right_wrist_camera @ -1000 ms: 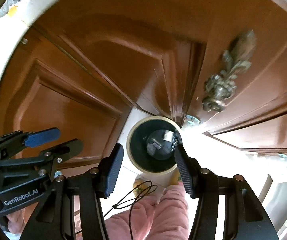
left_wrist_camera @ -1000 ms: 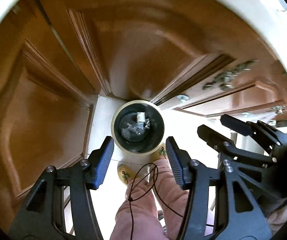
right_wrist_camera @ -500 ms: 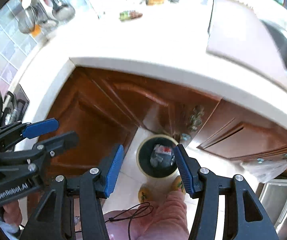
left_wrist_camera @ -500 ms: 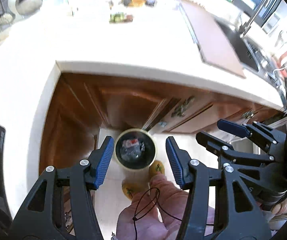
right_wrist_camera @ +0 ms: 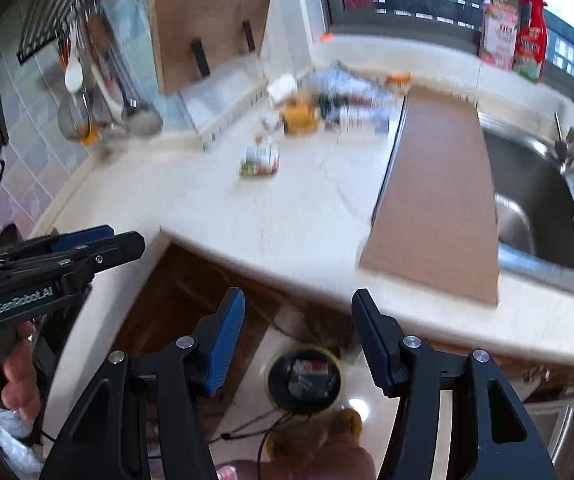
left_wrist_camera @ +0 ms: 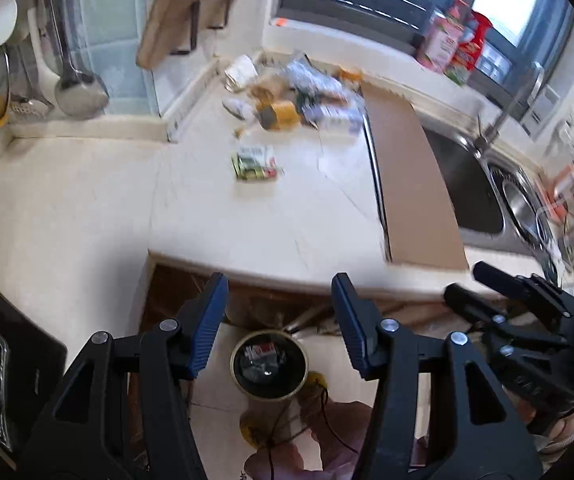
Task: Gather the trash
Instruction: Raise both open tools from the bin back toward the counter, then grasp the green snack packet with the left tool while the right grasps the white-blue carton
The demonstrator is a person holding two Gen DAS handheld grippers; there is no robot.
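A round trash bin with wrappers inside stands on the floor below the counter; it also shows in the right wrist view. A crumpled green and white wrapper lies alone on the white countertop, also in the right wrist view. A blurred pile of trash sits at the counter's back, also in the right wrist view. My left gripper is open and empty above the counter's front edge. My right gripper is open and empty beside it.
A brown cutting board lies next to the steel sink on the right. Ladles and strainers hang at the left wall. A wooden board leans at the back. Bottles stand on the windowsill. Wooden cabinet doors are below.
Both grippers have risen from above the bin and tilted up, so the countertop, trash pile and sink now fill the views. Both stay open and empty.
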